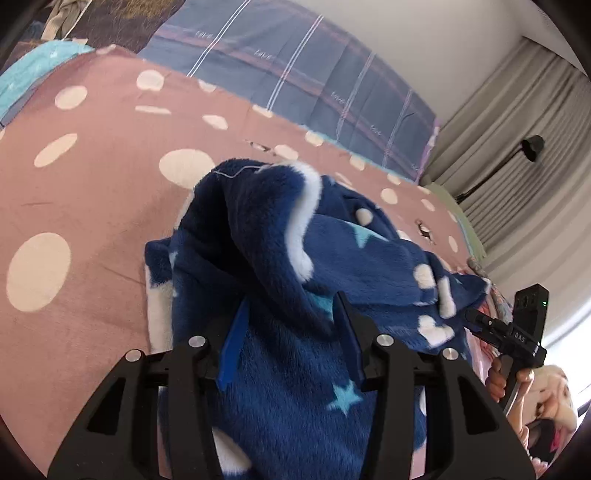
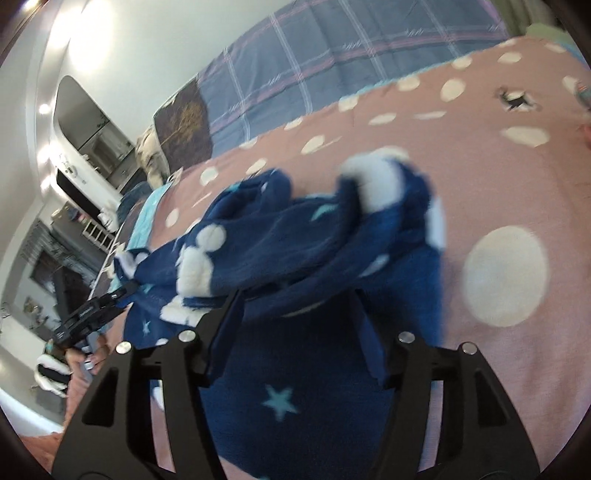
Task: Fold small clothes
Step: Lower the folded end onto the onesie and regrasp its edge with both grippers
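Fingers (image 1: 236, 339) parted, blue fleece garment (image 1: 295, 240) between (both grippers).

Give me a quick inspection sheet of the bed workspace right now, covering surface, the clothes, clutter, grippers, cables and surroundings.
Surface: pink blanket with white dots spread over the bed.
Job's things: navy fleece garment with stars, bunched and partly draped, not folded flat.
Clutter: plaid blue bedding behind; light blue cloth at the far edge.
Grippers: left gripper open, fleece between its fingers; right gripper open, fleece between its fingers, view blurred.
Cables: nothing seen.
Surroundings: grey curtain, white wall, black lamp.
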`<state>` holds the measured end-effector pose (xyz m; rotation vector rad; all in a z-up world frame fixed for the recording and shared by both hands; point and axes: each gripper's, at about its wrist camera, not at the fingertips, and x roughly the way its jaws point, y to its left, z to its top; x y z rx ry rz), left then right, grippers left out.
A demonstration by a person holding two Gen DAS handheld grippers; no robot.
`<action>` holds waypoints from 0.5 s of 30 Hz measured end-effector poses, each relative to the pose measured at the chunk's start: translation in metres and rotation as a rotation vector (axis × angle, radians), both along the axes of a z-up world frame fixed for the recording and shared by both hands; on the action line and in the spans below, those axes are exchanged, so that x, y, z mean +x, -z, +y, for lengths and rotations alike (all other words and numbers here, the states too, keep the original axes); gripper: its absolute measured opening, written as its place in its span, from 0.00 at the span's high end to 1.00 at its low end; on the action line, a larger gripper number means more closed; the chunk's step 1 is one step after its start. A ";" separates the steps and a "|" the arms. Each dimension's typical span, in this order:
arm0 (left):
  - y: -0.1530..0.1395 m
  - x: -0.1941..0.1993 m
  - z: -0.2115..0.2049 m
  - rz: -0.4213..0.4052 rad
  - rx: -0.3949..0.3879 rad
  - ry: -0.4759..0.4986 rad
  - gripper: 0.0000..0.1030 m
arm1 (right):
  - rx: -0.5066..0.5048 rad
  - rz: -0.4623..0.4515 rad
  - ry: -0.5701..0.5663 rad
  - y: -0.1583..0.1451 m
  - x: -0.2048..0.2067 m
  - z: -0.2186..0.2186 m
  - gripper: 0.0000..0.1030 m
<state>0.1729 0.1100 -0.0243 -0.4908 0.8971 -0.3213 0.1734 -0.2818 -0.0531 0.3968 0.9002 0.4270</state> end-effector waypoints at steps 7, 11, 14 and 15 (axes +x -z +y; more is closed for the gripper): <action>-0.026 0.033 0.006 -0.069 -0.143 -0.006 0.96 | 0.010 0.005 0.035 -0.004 0.025 0.009 0.89; -0.040 0.061 0.017 -0.118 -0.173 -0.142 0.78 | 0.061 -0.123 0.082 -0.041 0.048 0.008 0.87; -0.025 0.081 0.022 -0.032 -0.039 -0.251 0.54 | 0.078 -0.113 0.162 -0.040 0.078 0.002 0.48; -0.020 0.080 0.027 -0.015 -0.060 -0.255 0.54 | 0.053 -0.067 0.171 -0.034 0.087 0.003 0.48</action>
